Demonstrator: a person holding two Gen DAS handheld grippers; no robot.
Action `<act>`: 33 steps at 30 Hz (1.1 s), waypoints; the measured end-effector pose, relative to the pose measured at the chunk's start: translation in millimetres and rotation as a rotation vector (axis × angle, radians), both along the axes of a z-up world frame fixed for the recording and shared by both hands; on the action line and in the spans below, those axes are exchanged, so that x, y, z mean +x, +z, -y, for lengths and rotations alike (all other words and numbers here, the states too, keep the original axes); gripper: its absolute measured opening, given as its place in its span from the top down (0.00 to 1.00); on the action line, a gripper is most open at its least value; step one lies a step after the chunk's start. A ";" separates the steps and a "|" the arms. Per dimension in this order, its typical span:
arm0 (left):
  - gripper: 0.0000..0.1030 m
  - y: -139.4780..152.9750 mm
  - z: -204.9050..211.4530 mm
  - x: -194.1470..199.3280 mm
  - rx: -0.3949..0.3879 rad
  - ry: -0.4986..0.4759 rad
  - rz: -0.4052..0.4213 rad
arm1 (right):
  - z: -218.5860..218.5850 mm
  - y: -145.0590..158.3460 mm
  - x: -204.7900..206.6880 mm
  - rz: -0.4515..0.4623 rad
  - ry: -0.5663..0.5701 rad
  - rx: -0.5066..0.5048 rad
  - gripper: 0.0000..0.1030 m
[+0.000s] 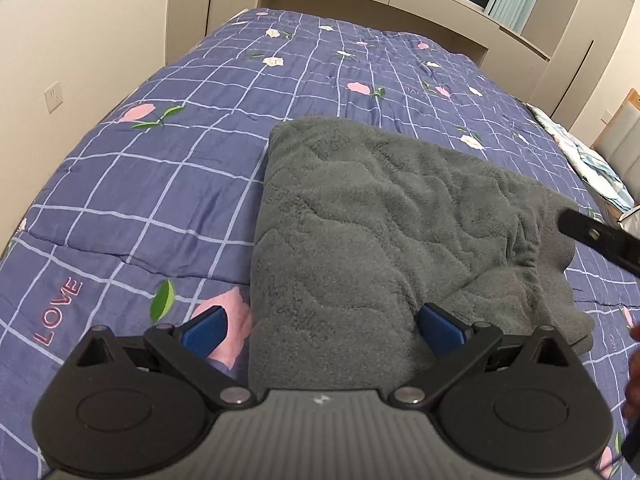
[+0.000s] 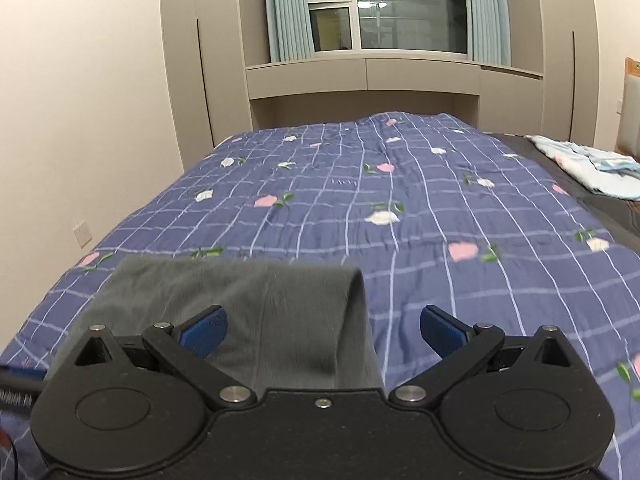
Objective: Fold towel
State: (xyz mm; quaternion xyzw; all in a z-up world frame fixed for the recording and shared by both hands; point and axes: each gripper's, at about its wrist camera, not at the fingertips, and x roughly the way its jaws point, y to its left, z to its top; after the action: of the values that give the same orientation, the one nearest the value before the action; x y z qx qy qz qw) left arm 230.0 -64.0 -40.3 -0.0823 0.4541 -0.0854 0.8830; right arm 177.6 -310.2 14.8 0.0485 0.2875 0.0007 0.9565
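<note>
A grey fleece towel lies folded on the bed, its layers bunched and uneven at the right side. My left gripper is open just above the towel's near left corner, blue pads wide apart with nothing between them. The tip of the other gripper shows at the right edge, over the towel's right side. In the right wrist view the towel sits low and left, with a raised fold at its right edge. My right gripper is open above that edge, holding nothing.
A purple checked quilt with pink flowers covers the whole bed. A pale blue cloth lies at the far right side. Beige walls and cabinets surround the bed's head, with a window above. Part of a hand shows at the right.
</note>
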 end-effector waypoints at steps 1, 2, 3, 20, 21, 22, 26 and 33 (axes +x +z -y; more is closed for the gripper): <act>0.00 -0.3 -0.1 0.2 -0.002 0.000 -0.002 | -0.4 -0.8 5.0 -0.003 -0.001 -0.002 0.00; 0.00 -0.5 -0.3 0.7 -0.004 0.000 -0.003 | 0.0 -4.6 13.8 -0.018 -0.009 -0.006 0.00; 0.00 -0.9 -0.5 0.8 -0.007 -0.001 -0.003 | 0.9 -8.8 22.4 -0.038 -0.023 -0.010 0.00; 0.01 2.4 -4.8 -1.8 -0.032 -0.004 0.012 | 23.6 -48.2 28.9 -0.120 -0.007 0.120 0.00; 0.01 4.4 -6.9 -2.5 -0.034 -0.004 0.013 | 23.8 -45.8 25.0 -0.112 0.009 0.114 0.00; 0.01 6.6 -9.4 -3.3 -0.036 -0.004 0.015 | 25.0 -44.2 20.6 -0.106 0.028 0.114 0.00; 0.01 12.6 -28.3 -9.1 -0.055 -0.015 0.024 | 36.0 -43.8 3.2 -0.106 0.093 0.152 0.00; 0.00 9.0 -57.6 5.7 -0.129 -0.010 -0.006 | 70.4 -59.1 -5.9 -0.151 0.175 0.401 0.00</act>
State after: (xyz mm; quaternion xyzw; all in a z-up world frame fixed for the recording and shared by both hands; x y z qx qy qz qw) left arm 235.6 -6.4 -31.3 -0.1372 0.4506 -0.1185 0.8741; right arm 171.7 -380.5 -44.2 0.2126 0.3557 0.1369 0.8997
